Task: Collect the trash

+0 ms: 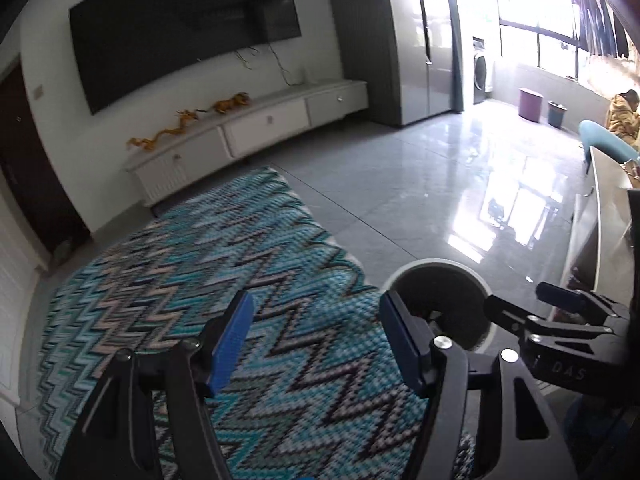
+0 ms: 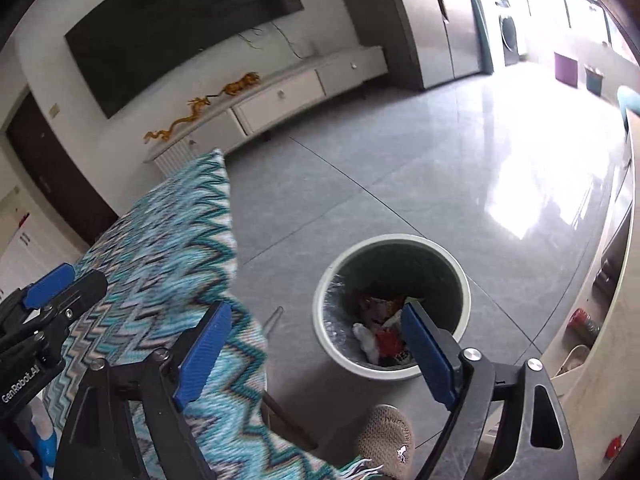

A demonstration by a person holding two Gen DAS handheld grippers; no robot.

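Note:
A round trash bin (image 2: 390, 304) with a pale rim stands on the grey floor by the table; it holds red, orange and white wrappers (image 2: 380, 328). My right gripper (image 2: 316, 344) is open and empty, above the table's edge and the bin's near left side. My left gripper (image 1: 316, 336) is open and empty over the zigzag cloth (image 1: 192, 280). The bin (image 1: 438, 300) shows past its right finger, partly hidden. The right gripper (image 1: 560, 312) shows at the right of the left wrist view. The left gripper (image 2: 48, 292) shows at the left of the right wrist view.
A blue zigzag cloth (image 2: 172, 256) covers the table, fringe hanging at its edge. A slippered foot (image 2: 386, 440) is near the bin. A white TV cabinet (image 1: 248, 132) and a TV stand against the far wall. A pale counter (image 2: 592, 320) runs along the right.

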